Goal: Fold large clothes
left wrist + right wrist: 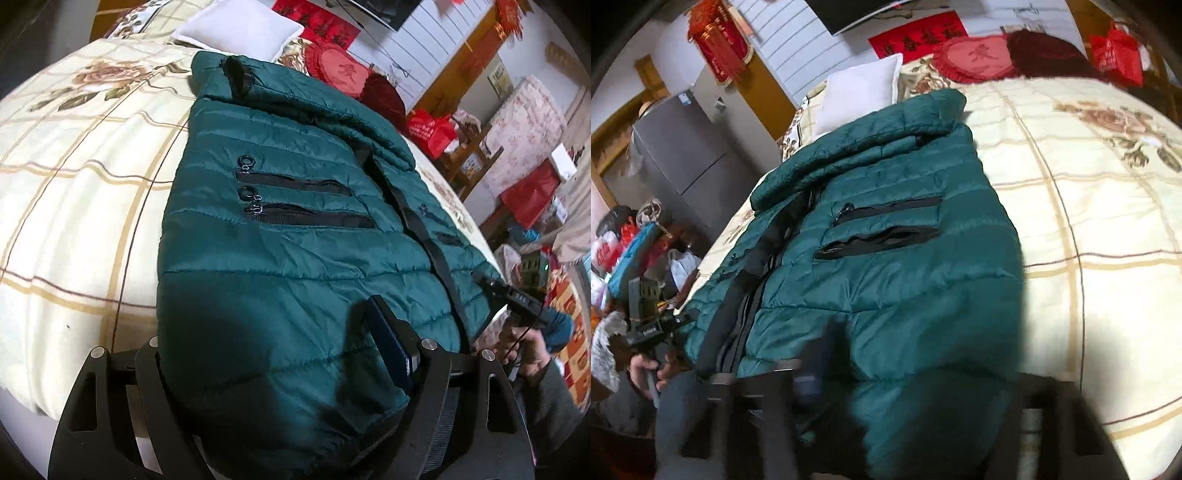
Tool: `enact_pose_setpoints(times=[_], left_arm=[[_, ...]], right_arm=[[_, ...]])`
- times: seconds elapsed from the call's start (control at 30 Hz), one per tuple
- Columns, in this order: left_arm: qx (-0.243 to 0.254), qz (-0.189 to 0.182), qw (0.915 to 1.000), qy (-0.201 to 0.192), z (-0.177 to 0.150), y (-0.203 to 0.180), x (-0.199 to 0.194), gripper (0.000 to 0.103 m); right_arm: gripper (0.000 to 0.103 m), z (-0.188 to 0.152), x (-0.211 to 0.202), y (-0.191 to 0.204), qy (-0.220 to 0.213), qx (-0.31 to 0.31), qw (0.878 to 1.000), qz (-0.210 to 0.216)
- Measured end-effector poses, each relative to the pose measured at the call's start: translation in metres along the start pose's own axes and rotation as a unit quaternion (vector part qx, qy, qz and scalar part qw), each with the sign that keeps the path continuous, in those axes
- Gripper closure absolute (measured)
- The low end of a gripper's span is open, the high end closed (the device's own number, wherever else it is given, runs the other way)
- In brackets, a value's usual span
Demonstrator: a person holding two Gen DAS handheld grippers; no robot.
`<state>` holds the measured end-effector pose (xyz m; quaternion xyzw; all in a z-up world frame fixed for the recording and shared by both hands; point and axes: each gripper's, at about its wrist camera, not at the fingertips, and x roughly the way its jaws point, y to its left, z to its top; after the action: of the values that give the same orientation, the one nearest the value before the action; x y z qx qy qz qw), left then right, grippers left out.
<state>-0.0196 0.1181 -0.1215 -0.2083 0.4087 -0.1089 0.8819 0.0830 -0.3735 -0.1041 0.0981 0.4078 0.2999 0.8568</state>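
A dark green quilted jacket (280, 229) lies front up on the bed, sleeves folded in, its black zip down the middle and two zip pockets showing on each side. My left gripper (280, 354) is shut on the jacket's hem at the near left corner; one blue finger pad (388, 339) lies on top of the fabric. My right gripper (905, 376) is shut on the hem at the near right corner of the jacket (886, 258); this view is blurred. Each gripper also shows in the other's view, the right one (517, 295) and the left one (650, 325).
The bed has a cream floral checked blanket (81, 177). A white pillow (240, 26) and red cushions (340, 66) lie at the head. A grey fridge (690, 162) and bags stand beside the bed on one side, red bags (432, 129) and furniture on the other.
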Motion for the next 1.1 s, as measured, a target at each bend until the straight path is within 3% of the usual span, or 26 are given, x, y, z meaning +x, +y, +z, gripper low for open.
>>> enact_pose_setpoints(times=[0.1, 0.23, 0.37, 0.53, 0.6, 0.93, 1.1], left_arm=[[-0.012, -0.010, 0.9999, 0.001, 0.000, 0.005, -0.003, 0.022], [-0.001, 0.021, 0.9998, 0.002, 0.000, 0.005, -0.007, 0.022], [0.003, 0.024, 0.9997, -0.001, -0.005, 0.005, -0.009, 0.023], [-0.002, 0.037, 0.9993, -0.006, -0.012, 0.007, -0.012, 0.052], [-0.014, 0.028, 0.9995, -0.010, -0.012, 0.012, -0.014, 0.056], [-0.051, -0.009, 0.9982, -0.029, -0.015, 0.026, -0.018, 0.056], [-0.047, -0.003, 0.9986, -0.022, -0.008, 0.025, -0.014, 0.057]], right_arm=[[0.068, -0.002, -0.001, -0.001, 0.003, -0.007, 1.000, -0.008], [0.067, -0.005, -0.001, -0.006, 0.001, 0.008, 1.000, -0.006], [0.063, -0.006, -0.002, -0.012, -0.002, 0.038, 0.999, 0.010], [0.063, -0.006, -0.002, -0.003, 0.001, 0.016, 1.000, -0.013], [0.064, -0.006, -0.001, 0.003, 0.000, -0.001, 0.999, -0.032], [0.063, -0.010, -0.003, 0.003, 0.000, -0.009, 0.999, -0.033], [0.066, -0.007, -0.003, 0.007, 0.001, -0.028, 0.999, -0.037]])
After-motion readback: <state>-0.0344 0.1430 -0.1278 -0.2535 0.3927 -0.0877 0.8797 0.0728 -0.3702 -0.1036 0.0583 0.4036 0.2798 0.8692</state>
